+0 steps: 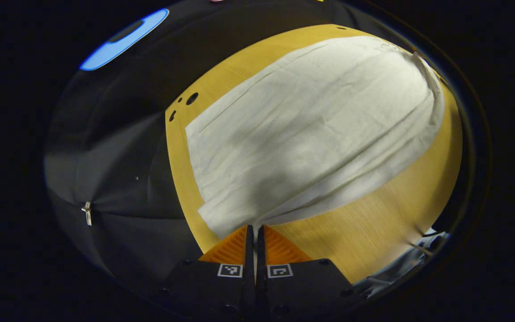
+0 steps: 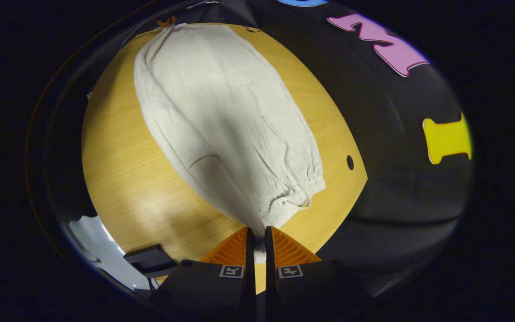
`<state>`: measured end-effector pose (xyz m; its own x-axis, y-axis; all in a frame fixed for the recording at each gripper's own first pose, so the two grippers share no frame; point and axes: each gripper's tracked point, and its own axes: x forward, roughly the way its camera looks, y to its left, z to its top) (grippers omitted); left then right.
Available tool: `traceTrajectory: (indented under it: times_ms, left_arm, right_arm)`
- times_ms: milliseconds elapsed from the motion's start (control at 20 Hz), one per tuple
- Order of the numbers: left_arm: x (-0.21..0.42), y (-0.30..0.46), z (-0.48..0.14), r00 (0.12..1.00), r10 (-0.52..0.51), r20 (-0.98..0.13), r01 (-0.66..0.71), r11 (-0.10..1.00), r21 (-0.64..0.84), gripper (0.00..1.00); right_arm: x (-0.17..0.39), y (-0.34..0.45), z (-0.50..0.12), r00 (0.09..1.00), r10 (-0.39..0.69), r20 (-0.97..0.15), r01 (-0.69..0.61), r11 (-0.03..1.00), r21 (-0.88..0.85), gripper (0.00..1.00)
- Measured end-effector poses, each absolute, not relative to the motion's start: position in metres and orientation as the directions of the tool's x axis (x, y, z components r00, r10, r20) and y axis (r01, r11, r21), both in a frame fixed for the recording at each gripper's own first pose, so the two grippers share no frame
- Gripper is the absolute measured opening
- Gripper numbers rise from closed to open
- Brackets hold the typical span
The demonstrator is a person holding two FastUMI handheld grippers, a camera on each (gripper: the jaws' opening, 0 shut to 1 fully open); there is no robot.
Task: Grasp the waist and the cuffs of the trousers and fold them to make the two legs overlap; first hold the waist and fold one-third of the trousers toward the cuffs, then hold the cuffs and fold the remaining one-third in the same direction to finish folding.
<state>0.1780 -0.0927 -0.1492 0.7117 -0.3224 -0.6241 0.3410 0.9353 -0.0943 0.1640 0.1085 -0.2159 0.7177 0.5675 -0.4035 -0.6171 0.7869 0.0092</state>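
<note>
Your left gripper [image 1: 255,232] has its two fingers pressed nearly together on a corner of the trousers [image 1: 311,129]; a thin strip of pale cloth shows in the slit between them. From that pinch the trousers run forward and away to the right of the fingers, lying flat and lightly creased on the wooden table [image 1: 373,223]. To the left of the fingers the table edge curves past, with a few small holes [image 1: 192,98] in the board near its far-left rim, and the black cloth wall hangs beyond. Bare wood lies just right of the fingers.

Your right gripper [image 2: 257,235] is likewise closed on cloth: both fingers clamp the near corner of the trousers [image 2: 221,116], and pale fabric shows in the narrow gap between them. Just ahead and to the right of the fingers sits a gathered, elasticated end [image 2: 302,188]. From there the garment stretches forward and to the left across the table [image 2: 119,170]. A small dark object [image 2: 150,260] rests at the table's near edge, left of the fingers; what it is cannot be told. A single hole [image 2: 350,162] marks the board to the right.
</note>
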Motion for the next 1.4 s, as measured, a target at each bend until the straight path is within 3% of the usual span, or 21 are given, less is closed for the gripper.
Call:
traceTrajectory:
  times_ms: [300,700,900,1400]
  left_arm:
    - [0.216,-0.071,-0.131,0.741,-0.322,-0.589,0.193,0.942,-0.273,0.06]
    - [0.286,-0.059,-0.106,0.753,-0.308,-0.582,0.156,0.942,-0.296,0.06]
    - [0.314,-0.063,-0.104,0.725,-0.338,-0.600,0.122,0.921,-0.371,0.06]
    - [0.360,-0.081,-0.123,0.629,-0.338,-0.700,0.125,0.933,-0.337,0.06]
  right_arm:
    - [0.202,0.079,-0.205,0.759,0.524,-0.387,-0.489,0.851,0.192,0.13]
    - [0.266,0.079,-0.207,0.762,0.516,-0.390,-0.425,0.854,0.300,0.13]
    - [0.287,0.082,-0.219,0.748,0.527,-0.403,-0.386,0.840,0.382,0.13]
    - [0.336,0.106,-0.246,0.692,0.570,-0.443,-0.319,0.792,0.521,0.13]
